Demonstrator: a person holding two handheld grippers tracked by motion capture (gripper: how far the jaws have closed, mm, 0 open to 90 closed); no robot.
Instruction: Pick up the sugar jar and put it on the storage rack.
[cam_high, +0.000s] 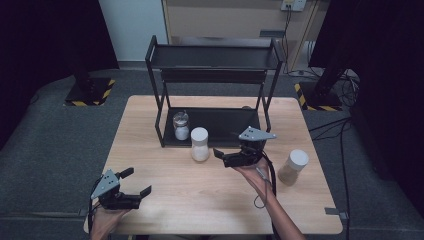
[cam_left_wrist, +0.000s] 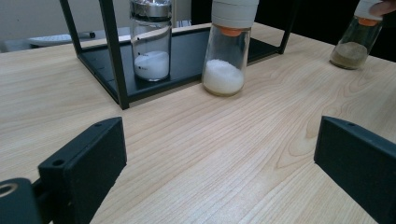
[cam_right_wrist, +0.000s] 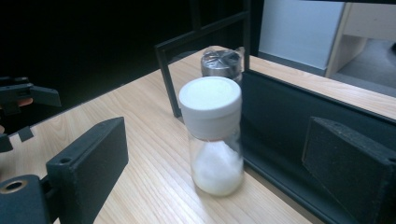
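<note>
Right gripper (cam_high: 226, 152) faces the white-capped jar (cam_high: 200, 144) with its jaws spread wide, nothing between them.

At the table's near left edge the left gripper (cam_high: 136, 183) hovers, jaws wide apart and empty. Further right, a steel-capped jar (cam_high: 181, 125) stands on the black rack's (cam_high: 212, 75) bottom shelf. The white-capped jar of white powder stands upright on the wooden table (cam_high: 165, 200) just in front of the rack, close to the right gripper's tips. Well right, a jar of brownish powder (cam_high: 294, 167) stands alone.
</note>
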